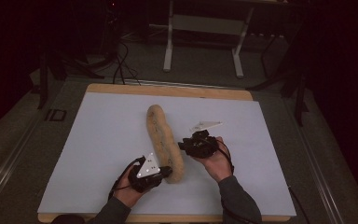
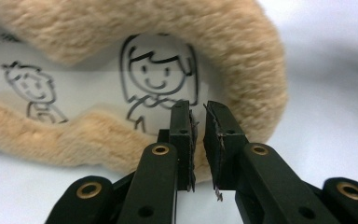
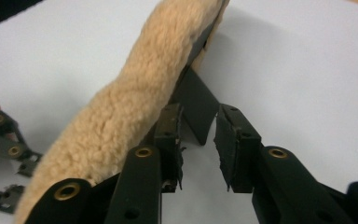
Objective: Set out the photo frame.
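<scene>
A long tan fleece sleeve [image 1: 161,135] lies lengthwise on the white sheet [image 1: 98,140]. Its white lining [image 2: 98,84] carries black cartoon figures. My left gripper [image 1: 168,171] is at the sleeve's near end; in the left gripper view its jaws [image 2: 199,109] stand a narrow gap apart at the fleece rim, not pressing on it. My right gripper [image 1: 182,145] is at the sleeve's right side, about halfway along. Its jaws [image 3: 199,112] are open beside the fleece [image 3: 135,98], with a black flap [image 3: 198,93] of the sleeve just beyond the gap.
The white sheet covers a wooden tabletop [image 1: 168,89] whose edge shows at the back. A white-legged stand [image 1: 168,46] and cables are on the floor behind. The left gripper's jaws [image 3: 0,140] appear at the left edge of the right gripper view.
</scene>
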`<state>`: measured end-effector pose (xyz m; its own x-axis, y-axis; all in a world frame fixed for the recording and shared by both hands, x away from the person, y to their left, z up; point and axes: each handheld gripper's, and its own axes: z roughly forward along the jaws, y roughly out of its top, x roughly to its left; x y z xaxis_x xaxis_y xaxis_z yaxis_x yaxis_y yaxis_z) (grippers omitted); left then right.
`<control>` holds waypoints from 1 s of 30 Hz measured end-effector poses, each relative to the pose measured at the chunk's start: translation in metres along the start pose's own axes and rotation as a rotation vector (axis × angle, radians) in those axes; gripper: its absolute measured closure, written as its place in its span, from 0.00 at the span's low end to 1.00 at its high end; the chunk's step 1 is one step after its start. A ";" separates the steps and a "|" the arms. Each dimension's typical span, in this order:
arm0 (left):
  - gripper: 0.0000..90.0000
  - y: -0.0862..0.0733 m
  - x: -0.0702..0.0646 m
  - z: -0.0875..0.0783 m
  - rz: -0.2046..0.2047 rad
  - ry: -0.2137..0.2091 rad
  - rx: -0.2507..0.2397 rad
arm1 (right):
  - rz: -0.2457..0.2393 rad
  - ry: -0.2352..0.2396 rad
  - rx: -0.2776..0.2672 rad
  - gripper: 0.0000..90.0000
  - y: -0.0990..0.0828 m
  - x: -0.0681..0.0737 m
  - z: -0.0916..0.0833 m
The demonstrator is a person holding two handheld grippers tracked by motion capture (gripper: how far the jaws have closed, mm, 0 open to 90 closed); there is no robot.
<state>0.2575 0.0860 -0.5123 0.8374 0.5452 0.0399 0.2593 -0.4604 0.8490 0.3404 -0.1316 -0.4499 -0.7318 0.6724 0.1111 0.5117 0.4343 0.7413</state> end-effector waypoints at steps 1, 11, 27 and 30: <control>0.91 0.000 0.002 -0.001 -0.008 0.005 0.001 | 0.006 0.004 -0.005 0.75 0.001 0.000 -0.002; 0.87 -0.002 0.021 -0.017 -0.070 0.070 0.001 | 0.031 0.029 -0.031 0.64 0.010 0.002 -0.007; 0.85 -0.005 0.035 -0.026 -0.126 0.117 -0.002 | 0.067 0.067 -0.064 0.47 0.022 0.016 -0.012; 0.84 -0.006 0.037 -0.029 -0.132 0.123 -0.008 | 0.060 0.076 -0.046 0.42 0.024 0.021 -0.008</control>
<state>0.2729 0.1287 -0.5007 0.7311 0.6823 -0.0084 0.3588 -0.3739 0.8552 0.3337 -0.1119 -0.4250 -0.7333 0.6484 0.2047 0.5356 0.3655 0.7613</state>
